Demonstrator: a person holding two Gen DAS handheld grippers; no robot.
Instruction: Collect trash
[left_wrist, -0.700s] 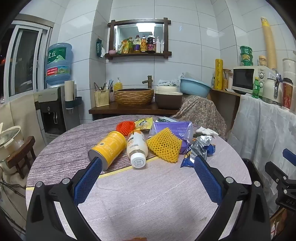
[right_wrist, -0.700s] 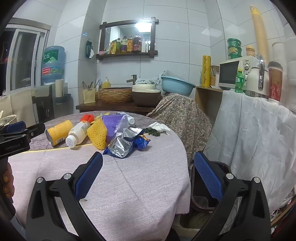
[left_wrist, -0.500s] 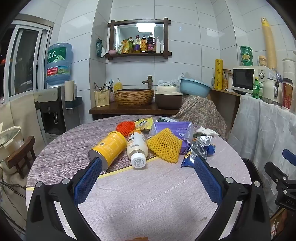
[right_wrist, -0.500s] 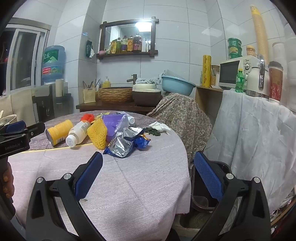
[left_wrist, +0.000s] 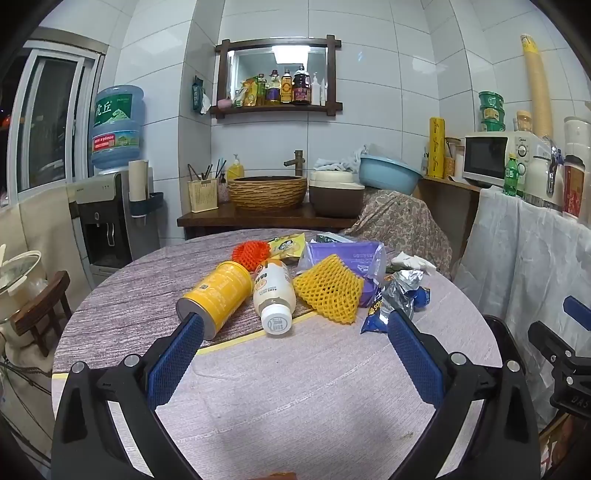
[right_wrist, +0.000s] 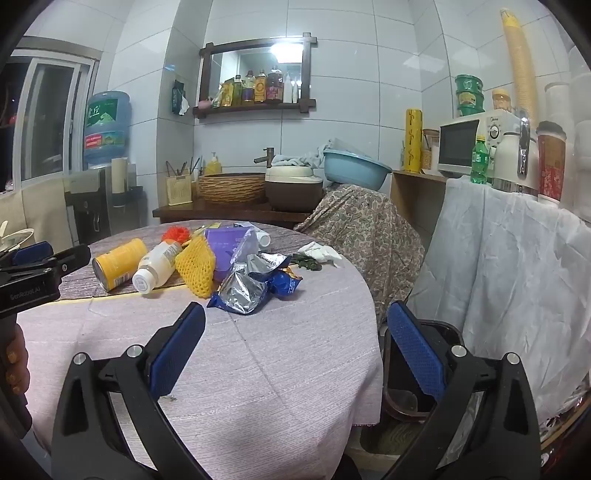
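White-tiled kitchen, round cloth-covered table (left_wrist: 295, 387); littered yellow tin can (left_wrist: 214, 295), white plastic bottle (left_wrist: 274, 291), crumpled foil wrapper (right_wrist: 251, 286); left gripper (left_wrist: 293, 354) and right gripper (right_wrist: 295, 347) spread empty, poised short of it; black bin (right_wrist: 439, 332) just beside the table.

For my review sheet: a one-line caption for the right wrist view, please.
Open right gripper above the round table, facing a crumpled snack wrapper and other trash, black bin beside it.

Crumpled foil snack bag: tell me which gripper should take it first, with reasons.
Right. The foil snack bag lies just ahead of the open right gripper, and the dark bin stands right beside that gripper. The left gripper, also open, faces the yellow can and white bottle instead.
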